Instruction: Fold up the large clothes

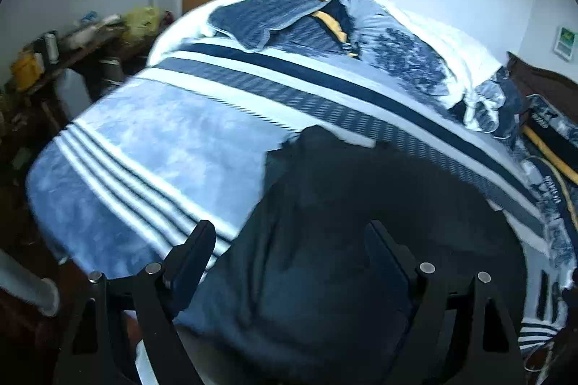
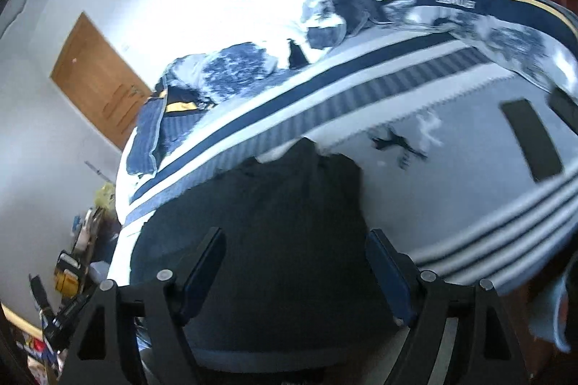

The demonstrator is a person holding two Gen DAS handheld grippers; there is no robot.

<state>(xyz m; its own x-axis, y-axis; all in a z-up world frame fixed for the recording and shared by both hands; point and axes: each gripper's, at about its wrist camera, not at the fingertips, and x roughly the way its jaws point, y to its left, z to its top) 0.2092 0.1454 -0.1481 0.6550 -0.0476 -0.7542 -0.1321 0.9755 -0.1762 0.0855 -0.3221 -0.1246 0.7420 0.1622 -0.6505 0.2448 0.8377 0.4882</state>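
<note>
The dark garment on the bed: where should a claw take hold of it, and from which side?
Grip the dark garment at a near bottom corner, coming from the foot of the bed. It lies flat, its near edge reaching the left claw and right claw, both open just above it. The far end looks bunched.

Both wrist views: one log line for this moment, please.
left tongs open | right tongs open | dark garment flat on striped blanket | ungripped

Both wrist views look down close over the bed (image 1: 151, 146), sharing the dark garment (image 2: 274, 211).
</note>
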